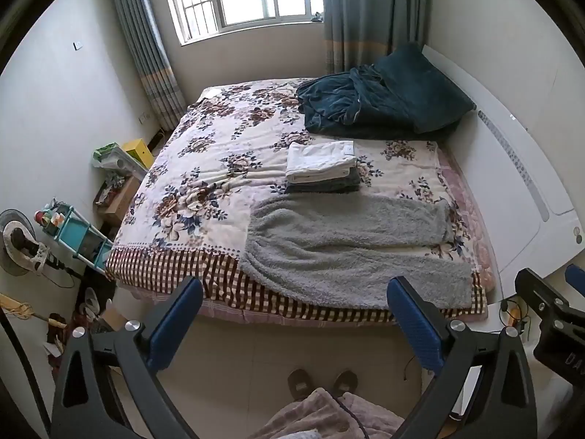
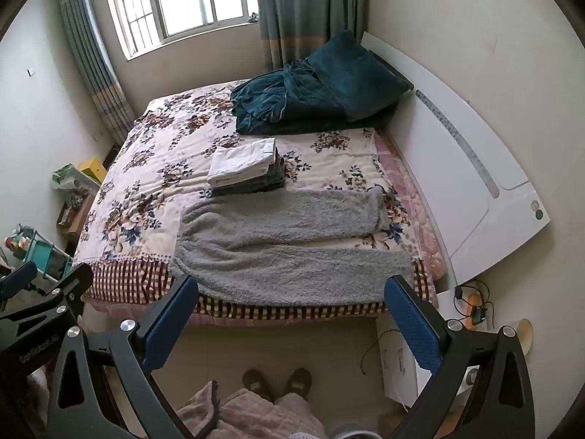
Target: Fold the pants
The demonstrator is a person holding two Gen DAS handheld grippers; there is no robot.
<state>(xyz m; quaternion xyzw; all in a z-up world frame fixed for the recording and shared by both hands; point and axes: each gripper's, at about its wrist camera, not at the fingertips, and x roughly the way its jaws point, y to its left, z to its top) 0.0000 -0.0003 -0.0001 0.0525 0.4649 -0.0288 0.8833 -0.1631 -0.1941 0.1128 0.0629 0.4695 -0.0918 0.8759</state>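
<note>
Item: grey fleece pants (image 1: 351, 252), spread flat along the bed's (image 1: 175, 267) near edge, waistband left, legs parted toward the headboard (image 1: 512, 168), laid out ready for folding. Behind them: stack of folded clothes (image 1: 321, 168), likely finished pieces. Dark teal blanket (image 1: 384, 102) heaped at the far corner. Left gripper (image 1: 296, 322) and right gripper (image 2: 292, 322): jaws wide open, empty, held above the floor short of the bed.

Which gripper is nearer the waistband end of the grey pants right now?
Left. The left gripper hovers open off the bed's near edge, roughly level with the waistband of the grey pants. The right gripper, also open, sits further toward the leg ends.
</note>
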